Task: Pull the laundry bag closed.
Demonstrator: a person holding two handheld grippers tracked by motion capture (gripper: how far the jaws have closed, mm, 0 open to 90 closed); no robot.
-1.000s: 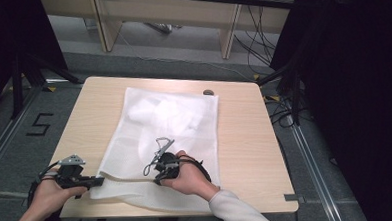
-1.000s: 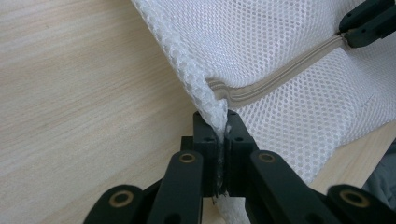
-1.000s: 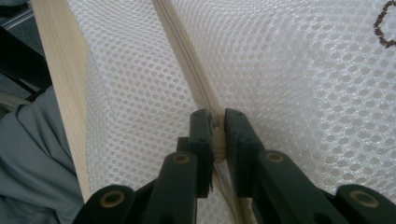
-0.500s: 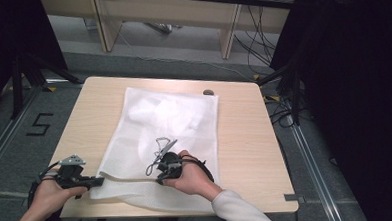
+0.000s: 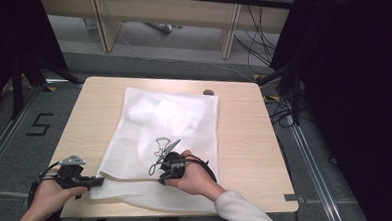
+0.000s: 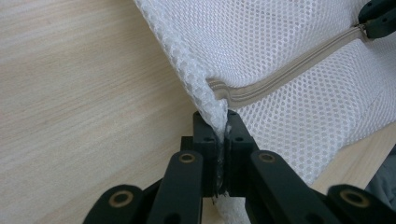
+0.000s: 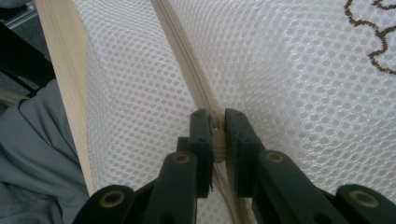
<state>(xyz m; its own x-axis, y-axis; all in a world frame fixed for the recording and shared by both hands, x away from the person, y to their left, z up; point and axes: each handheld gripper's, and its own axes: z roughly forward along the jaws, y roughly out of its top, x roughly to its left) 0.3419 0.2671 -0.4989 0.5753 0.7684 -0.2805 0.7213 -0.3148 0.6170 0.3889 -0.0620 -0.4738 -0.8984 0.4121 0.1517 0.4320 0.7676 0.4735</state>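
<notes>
A white mesh laundry bag (image 5: 169, 126) lies flat on the wooden table (image 5: 245, 138), with a beige zipper (image 6: 275, 77) along its near edge. My left gripper (image 5: 98, 181) is shut on the bag's near left corner (image 6: 219, 119), right at the zipper's end. My right gripper (image 5: 162, 181) is shut on the zipper pull (image 7: 217, 135), partway along the zipper (image 7: 187, 60). Something white and soft shows through the mesh in the bag's far half (image 5: 154, 110).
A small dark object (image 5: 208, 92) lies on the table by the bag's far right corner. A thin dark cord (image 5: 159, 149) loops over the bag near my right gripper. The table's near edge (image 5: 188, 211) runs just under the bag. Grey floor with cables surrounds the table.
My right gripper has slid a little to the left along the zipper. The left gripper has stayed where it was, still pinching the corner.
</notes>
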